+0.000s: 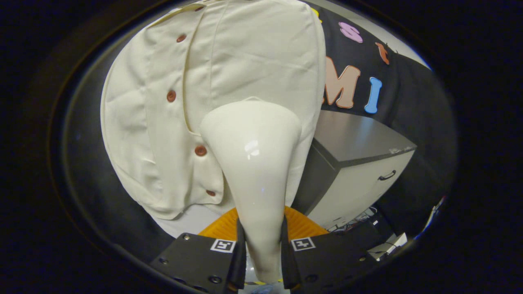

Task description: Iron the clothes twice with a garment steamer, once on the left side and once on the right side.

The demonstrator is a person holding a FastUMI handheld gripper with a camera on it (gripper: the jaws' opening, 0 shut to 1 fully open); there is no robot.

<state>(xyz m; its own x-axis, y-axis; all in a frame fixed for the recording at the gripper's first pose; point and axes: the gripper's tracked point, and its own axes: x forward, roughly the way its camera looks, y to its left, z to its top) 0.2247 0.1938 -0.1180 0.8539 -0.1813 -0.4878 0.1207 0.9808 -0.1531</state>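
Gripper view, claw (262,245) clamping steamer (253,163), against shirt (245,53)

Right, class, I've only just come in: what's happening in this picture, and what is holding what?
A person's hand-held gripper is shut on the handle of a white garment steamer, one finger pressing on each side. The steamer's wide head points at a cream buttoned garment hanging just beyond it, roughly over the half right of the button line. Whether the head touches the cloth can't be told. A grey cabinet stands beside the garment.
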